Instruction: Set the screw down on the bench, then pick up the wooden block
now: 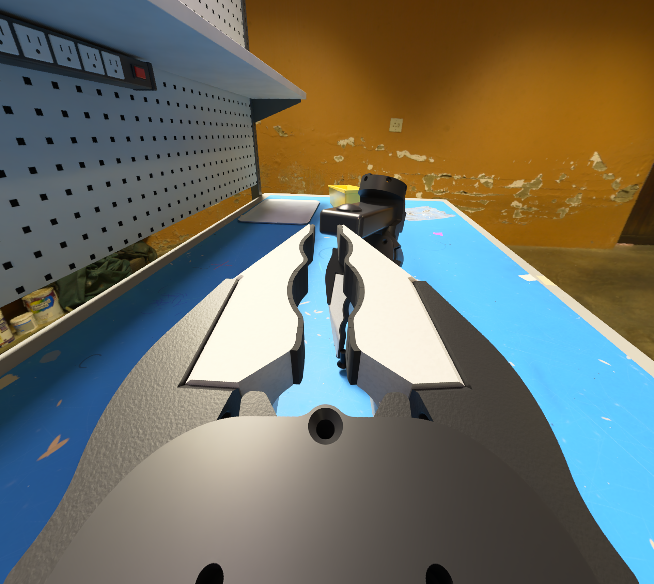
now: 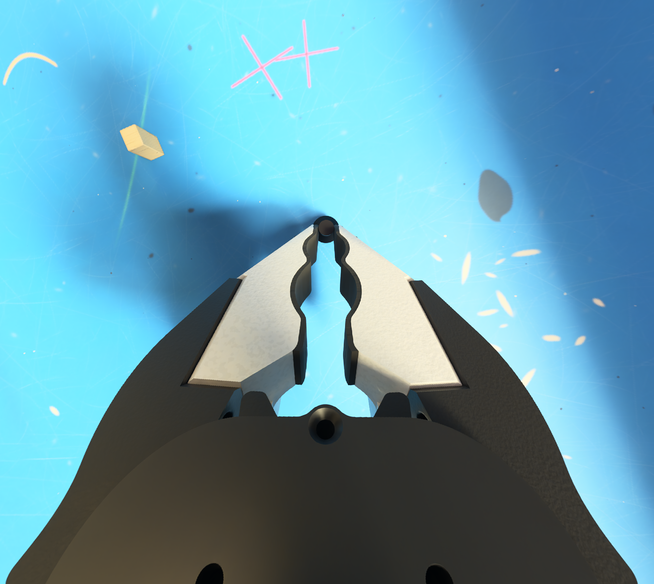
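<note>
The right gripper (image 2: pixel 325 231) is pinching the small dark metal screw (image 2: pixel 325 226), slippery-looking, at its tips; the left gripper (image 1: pixel 325 231) is hanging unclenched, empty; the light wooden block (image 2: pixel 141 142) is waiting, likely best gripped across flat faces

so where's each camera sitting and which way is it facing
Left wrist view: on the left claw, low over the blue bench, looking along it toward the orange wall; own fingers narrowly apart, empty.
Right wrist view: on the right claw, facing down at the bench; fingers pinch the screw, wooden block left.
Shared: bench, and the right claw, ahead in the left view.
</note>
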Available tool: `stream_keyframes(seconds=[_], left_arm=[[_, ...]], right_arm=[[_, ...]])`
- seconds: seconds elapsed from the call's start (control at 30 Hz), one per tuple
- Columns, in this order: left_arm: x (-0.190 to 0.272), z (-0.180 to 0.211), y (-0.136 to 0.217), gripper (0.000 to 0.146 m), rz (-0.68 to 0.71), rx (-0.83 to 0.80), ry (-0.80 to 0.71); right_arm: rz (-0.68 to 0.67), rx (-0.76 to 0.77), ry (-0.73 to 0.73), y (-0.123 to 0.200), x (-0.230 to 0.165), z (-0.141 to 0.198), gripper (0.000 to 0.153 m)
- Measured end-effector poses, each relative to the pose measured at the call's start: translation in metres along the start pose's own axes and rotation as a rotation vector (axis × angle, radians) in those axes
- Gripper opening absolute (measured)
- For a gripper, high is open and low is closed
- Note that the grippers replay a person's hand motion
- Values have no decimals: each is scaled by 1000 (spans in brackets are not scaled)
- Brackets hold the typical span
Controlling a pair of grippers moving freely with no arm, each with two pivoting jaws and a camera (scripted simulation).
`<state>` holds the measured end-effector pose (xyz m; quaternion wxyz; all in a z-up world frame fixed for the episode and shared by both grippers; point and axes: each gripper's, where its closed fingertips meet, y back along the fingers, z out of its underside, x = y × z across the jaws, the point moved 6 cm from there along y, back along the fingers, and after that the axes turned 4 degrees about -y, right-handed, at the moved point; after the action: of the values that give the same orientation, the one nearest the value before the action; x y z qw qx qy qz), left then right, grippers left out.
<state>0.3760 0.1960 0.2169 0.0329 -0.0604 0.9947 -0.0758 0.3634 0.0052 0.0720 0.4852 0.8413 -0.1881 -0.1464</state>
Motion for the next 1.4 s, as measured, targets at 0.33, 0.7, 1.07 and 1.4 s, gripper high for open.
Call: stream_keyframes(seconds=[0.33,0.7,1.07,1.4], left_arm=[[0,2,-1,11,4,-8,9],[-2,2,1,11,2,-7,15],[-3,5,-1,11,6,-17,26],[-3,4,0,12,0,-15,22]], right_arm=[[-24,-51,-5,-8,-6,2,8],[-43,18,-29,13,-2,2,22],[-70,74,14,12,-9,-2,26],[-169,216,122,30,-37,-19,25]])
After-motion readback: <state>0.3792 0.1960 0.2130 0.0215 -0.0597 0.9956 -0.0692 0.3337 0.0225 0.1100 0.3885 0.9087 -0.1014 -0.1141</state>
